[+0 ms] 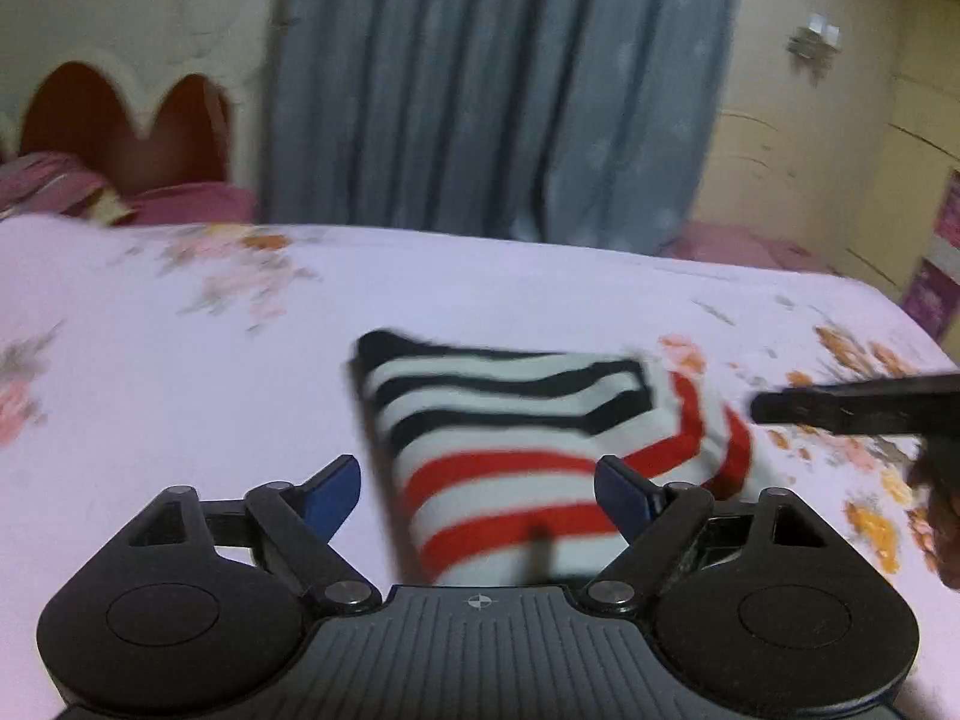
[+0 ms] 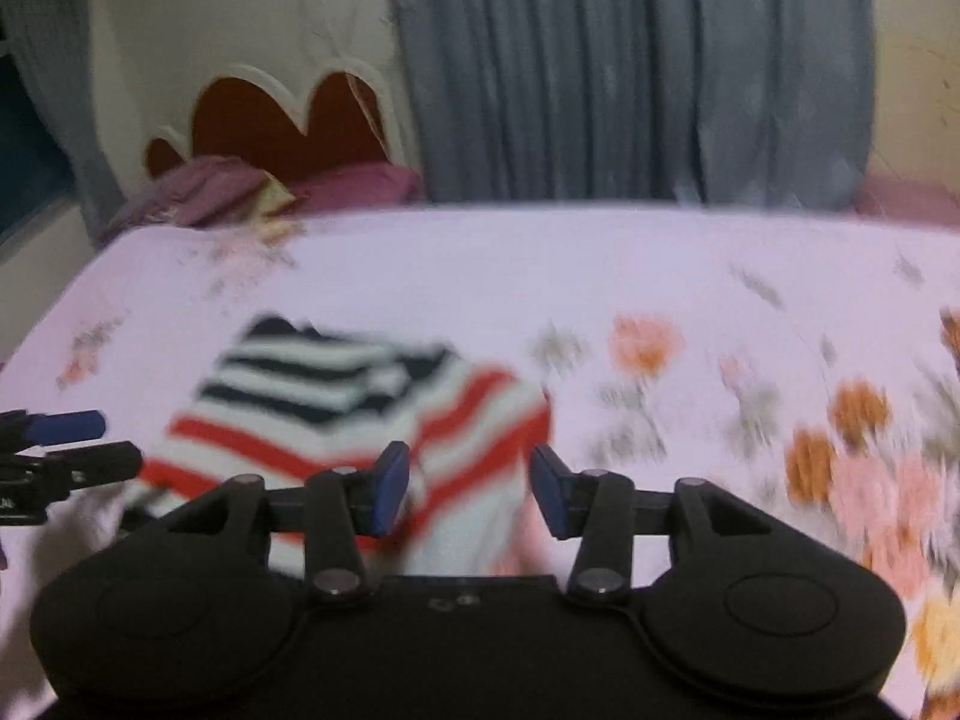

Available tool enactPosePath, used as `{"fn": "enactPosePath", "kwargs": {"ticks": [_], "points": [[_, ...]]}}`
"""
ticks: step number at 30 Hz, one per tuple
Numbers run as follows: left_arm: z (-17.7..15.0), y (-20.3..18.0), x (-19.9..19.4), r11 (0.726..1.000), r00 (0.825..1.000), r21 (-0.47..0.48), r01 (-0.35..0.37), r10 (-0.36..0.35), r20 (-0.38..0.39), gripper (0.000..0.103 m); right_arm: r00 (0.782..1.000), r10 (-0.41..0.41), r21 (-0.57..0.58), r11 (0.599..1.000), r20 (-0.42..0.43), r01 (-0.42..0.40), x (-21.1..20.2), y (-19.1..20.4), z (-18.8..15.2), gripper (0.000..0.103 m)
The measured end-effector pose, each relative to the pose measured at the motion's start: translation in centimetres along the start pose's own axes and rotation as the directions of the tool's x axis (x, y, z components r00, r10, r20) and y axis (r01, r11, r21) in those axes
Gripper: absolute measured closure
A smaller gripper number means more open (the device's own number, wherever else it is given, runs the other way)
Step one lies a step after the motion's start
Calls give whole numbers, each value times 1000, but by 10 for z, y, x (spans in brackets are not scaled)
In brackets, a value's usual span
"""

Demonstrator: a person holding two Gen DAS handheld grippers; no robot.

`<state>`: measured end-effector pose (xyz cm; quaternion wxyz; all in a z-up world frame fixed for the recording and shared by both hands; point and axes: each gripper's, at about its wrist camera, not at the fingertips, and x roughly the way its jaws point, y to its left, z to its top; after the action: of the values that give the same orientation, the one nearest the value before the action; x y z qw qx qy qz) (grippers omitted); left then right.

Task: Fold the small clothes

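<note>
Now, striped garment [image 1: 528, 450] lies folded on the floral bedsheet [image 1: 180, 372], directly ahead of both tools. Left gripper [image 1: 477, 495] and right gripper [image 2: 470, 492]: fingers spread, nothing pinched. Recommended: check edges align w/ stripes, press flat, avoid dragging cloth.

The bed [image 2: 540, 264] lies bare behind and to the right of the folded striped garment [image 1: 528, 456], giving wide room to pass there. On the garment's left and right the left hand-held gripper [image 1: 477, 495] and right hand-held gripper [image 2: 471, 489] crowd in close. Along the far edge a curtain [image 2: 630, 72] and pillows [image 2: 252, 192] close the way
</note>
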<state>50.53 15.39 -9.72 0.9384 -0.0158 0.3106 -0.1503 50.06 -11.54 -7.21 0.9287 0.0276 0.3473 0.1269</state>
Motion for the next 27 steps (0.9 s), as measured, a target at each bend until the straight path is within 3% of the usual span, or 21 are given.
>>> {"fn": "enactPosePath", "kwargs": {"ticks": [3, 6, 8, 10, 13, 18, 23, 27], "points": [[7, -10, 32, 996, 993, 44, 73, -69, -95, 42, 999, 0, -55, 999, -53, -3, 27, 11, 13, 78], [-2, -18, 61, 992, 982, 79, 95, -80, -171, 42, 979, -102, -152, 986, -174, 76, 66, 14, 0, 85], [-7, -26, 60, 988, 986, 132, 79, -57, -157, 42, 983, -110, -134, 987, -150, 90, 68, 8, -4, 83], [-6, -23, 57, 988, 985, 126, 87, -67, -160, 42, 981, -118, -133, 986, -157, 98, 66, 9, -2, 83], [-3, -29, 37, 983, 989, 168, 76, -53, -138, 49, 983, -131, -146, 983, -128, 112, 48, 17, 0, 83], [-18, -40, -8, 983, 995, 184, 20, -3, -95, 49, 997, -49, -186, 982, -60, 37, -9, 38, -15, 83], [-42, -51, -38, 985, 995, 169, -30, 46, -92, 49, 995, -26, -280, 960, -95, -1, -33, 58, -42, 85], [-64, -56, -41, 983, 990, 174, -51, 72, -118, 49, 982, -90, -337, 941, -164, 30, -18, 57, -63, 91]]}}
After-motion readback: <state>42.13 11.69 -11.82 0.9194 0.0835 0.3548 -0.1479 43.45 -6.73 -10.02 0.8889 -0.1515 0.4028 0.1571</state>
